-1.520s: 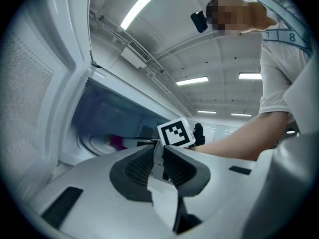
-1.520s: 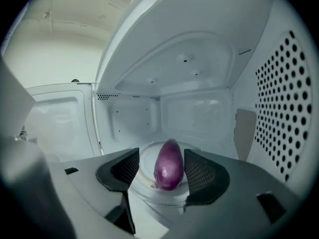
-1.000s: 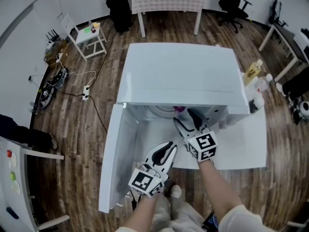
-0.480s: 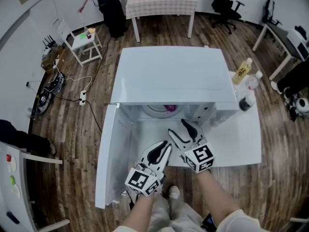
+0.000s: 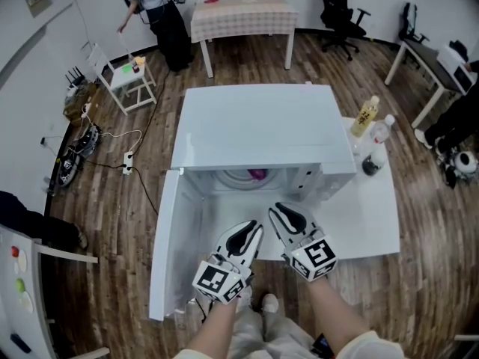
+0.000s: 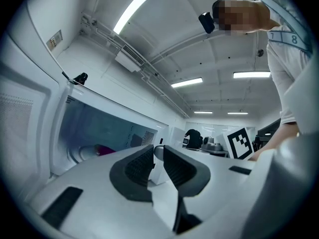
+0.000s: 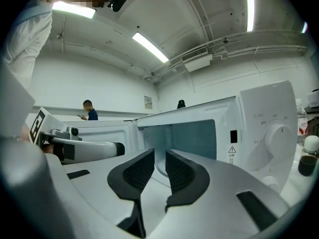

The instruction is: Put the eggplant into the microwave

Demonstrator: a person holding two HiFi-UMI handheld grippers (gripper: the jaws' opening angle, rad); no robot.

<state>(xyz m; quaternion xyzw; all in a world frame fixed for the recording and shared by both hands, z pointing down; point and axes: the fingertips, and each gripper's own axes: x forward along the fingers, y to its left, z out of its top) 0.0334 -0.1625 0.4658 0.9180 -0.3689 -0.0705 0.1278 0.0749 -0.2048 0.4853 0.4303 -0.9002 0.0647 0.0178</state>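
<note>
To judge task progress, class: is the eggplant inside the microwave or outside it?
Inside: the purple eggplant lies within the microwave, whose door stands open.

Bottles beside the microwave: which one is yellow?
The yellow bottle, rearmost of the three; the clear white-capped bottle and the dark-filled bottle stand in front of it.

The microwave point(image 5: 254, 122) stands on the table point(image 5: 374, 223), its door point(image 5: 174, 253) swung out to the left. Inside, on the turntable point(image 5: 238, 176), lies what seems to be the eggplant point(image 5: 257, 175). Bottles point(image 5: 365, 116) stand just right of the microwave.
</note>
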